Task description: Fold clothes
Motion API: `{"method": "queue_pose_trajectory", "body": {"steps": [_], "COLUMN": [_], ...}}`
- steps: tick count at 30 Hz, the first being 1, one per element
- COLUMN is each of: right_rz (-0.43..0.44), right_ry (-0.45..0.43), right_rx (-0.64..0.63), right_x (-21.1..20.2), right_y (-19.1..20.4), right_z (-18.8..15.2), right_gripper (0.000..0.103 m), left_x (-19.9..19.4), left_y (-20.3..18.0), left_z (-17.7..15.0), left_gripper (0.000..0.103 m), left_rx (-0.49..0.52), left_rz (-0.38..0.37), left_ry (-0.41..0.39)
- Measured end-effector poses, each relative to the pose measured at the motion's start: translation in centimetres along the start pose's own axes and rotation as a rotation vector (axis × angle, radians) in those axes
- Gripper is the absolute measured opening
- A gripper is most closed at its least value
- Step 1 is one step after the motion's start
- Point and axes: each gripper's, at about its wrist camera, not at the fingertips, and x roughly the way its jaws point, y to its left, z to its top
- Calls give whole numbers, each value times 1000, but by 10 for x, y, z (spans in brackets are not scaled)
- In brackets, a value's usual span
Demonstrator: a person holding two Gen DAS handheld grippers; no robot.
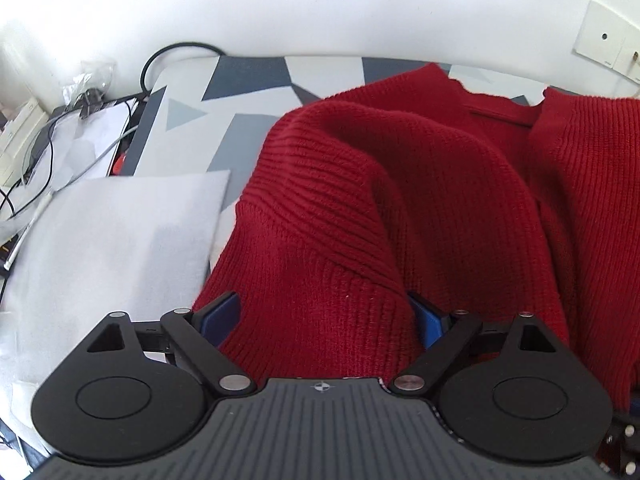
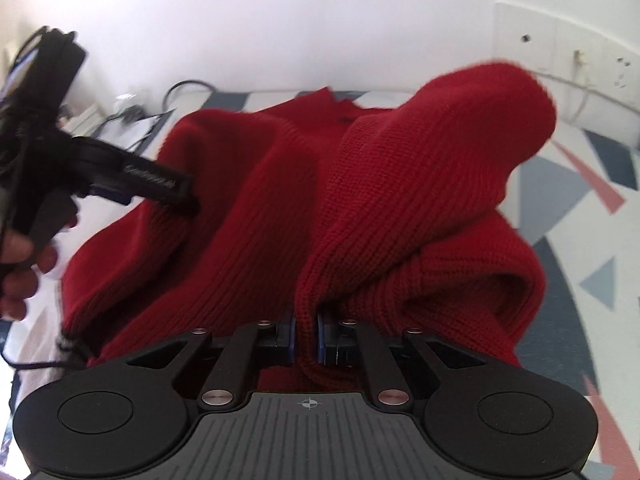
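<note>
Red knit sweater [image 1: 400, 208]: bunched on the patterned bench [image 1: 240, 80], far hem near the wall; bare cover left and right. White folded cloth [image 1: 116, 232] just beside it. Left gripper [image 1: 326, 316]: jaws apart, knit draped between. Right gripper [image 2: 306, 336]: jaws clamped on a raised fold. Writing on left gripper's finger unreadable.

Bare patterned bench [image 1: 240, 92] left of red sweater [image 1: 400, 200] is passable; white sheet [image 1: 120, 240], cables [image 1: 48, 148] and wall [image 1: 320, 8] bound it.
</note>
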Motion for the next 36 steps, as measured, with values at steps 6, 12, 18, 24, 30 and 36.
{"method": "queue_pose_trajectory", "body": {"steps": [6, 12, 18, 24, 30, 36], "right_rz": [111, 16, -57, -161, -315, -340], "right_ry": [-51, -291, -362, -197, -97, -147], "right_rx": [150, 398, 764, 801, 400, 351], "right_x": [-28, -84, -90, -64, -28, -5], "right_y": [-35, -96, -178, -201, -152, -144], "right_z": [15, 21, 0, -22, -6, 19], "right_gripper": [32, 47, 46, 41, 40, 9], "left_x": [14, 22, 24, 25, 25, 21], "left_y": [4, 9, 7, 7, 5, 3], "left_z": [-4, -4, -4, -5, -5, -4], "left_gripper": [97, 103, 103, 103, 103, 102], "left_rx": [-61, -96, -90, -93, -89, -95], "left_rz": [16, 16, 27, 24, 31, 47], "left_ry": [22, 27, 23, 25, 24, 29]}}
